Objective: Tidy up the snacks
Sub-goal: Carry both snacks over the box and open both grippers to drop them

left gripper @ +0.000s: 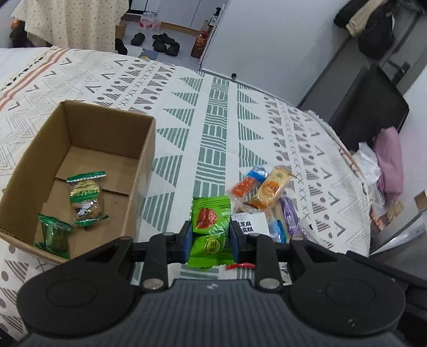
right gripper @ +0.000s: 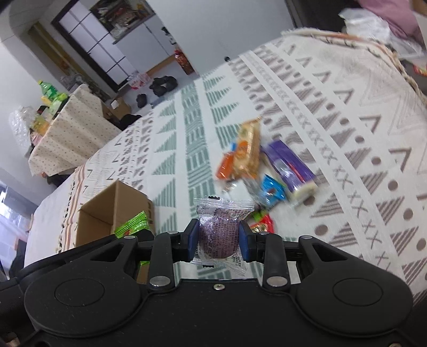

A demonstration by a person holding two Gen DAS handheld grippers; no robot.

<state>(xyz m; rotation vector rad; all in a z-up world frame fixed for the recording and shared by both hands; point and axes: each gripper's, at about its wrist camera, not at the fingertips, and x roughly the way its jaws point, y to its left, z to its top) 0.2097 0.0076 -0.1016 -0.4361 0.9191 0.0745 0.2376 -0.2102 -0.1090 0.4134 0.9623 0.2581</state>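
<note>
open cardboard box (left gripper: 80, 160) near cloth edge

A patterned bedspread (left gripper: 218, 112) with green and grey triangles covers the bed. Beyond it, dark shoes (left gripper: 165, 44) lie on the floor near a pack of water bottles (left gripper: 149, 21). A dotted cloth (right gripper: 66, 133) drapes a side table bearing what may be green drink bottles (right gripper: 49, 93). Pink fabric (left gripper: 389, 160) lies heaped beside the bed.
</note>
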